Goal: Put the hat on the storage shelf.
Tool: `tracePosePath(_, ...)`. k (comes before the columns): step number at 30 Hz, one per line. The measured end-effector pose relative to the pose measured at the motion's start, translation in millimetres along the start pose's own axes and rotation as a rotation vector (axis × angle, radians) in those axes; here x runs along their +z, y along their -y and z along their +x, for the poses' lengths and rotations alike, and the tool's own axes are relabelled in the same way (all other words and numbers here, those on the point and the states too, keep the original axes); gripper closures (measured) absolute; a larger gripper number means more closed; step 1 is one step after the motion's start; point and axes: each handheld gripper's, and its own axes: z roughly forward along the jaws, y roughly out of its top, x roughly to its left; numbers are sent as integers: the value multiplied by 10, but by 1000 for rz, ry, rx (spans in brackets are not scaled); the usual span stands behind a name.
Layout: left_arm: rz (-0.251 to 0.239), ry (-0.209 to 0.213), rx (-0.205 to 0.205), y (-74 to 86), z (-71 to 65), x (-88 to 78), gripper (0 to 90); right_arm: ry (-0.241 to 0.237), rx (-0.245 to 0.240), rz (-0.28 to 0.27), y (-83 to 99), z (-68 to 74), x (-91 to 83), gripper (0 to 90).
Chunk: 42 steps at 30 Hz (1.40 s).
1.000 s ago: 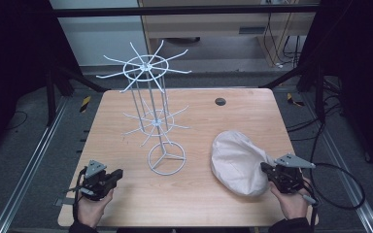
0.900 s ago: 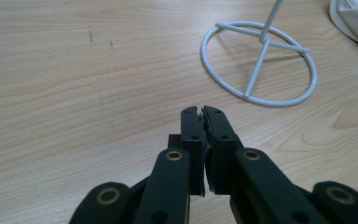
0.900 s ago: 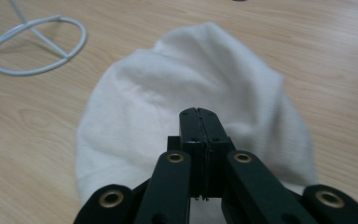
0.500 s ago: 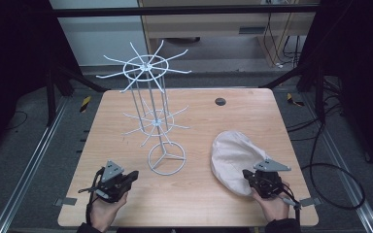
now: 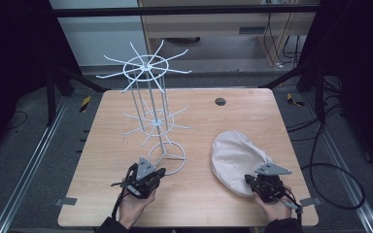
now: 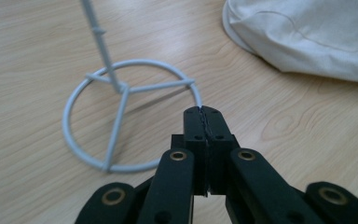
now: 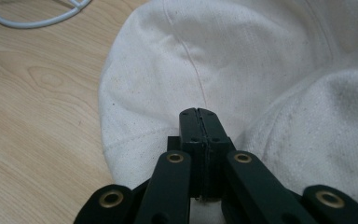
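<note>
The left gripper has slid toward the stand's base ring; right gripper sits nearest the cap, dead ahead; both jaws closed, empty.

Wooden table on grey floor; perhaps a cabinet behind.

My two black claws look like matt plastic with small brass-coloured rivets. The cream cloth cap is coarse woven cotton, stitched and faintly speckled. The white wire rack looks smooth, painted metal. The light wooden table is smooth, with visible grain.
</note>
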Motion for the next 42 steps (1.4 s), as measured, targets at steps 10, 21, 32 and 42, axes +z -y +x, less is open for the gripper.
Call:
tracePosePath(10, -13, 19, 4, -229, -198, 437, 898, 9, 1, 17, 61, -62, -35, 900)
tracePosePath(21, -37, 28, -21, -597, -355, 915, 897, 12, 12, 16, 74, -103, -54, 900)
tracePosePath(32, -13, 59, -1, -788, -539, 1383, 898, 11, 26, 10, 76, -130, -55, 900)
tracePosePath(42, 12, 94, 51, -895, -715, 1680, 891, 21, 28, 7, 76, -160, -48, 900)
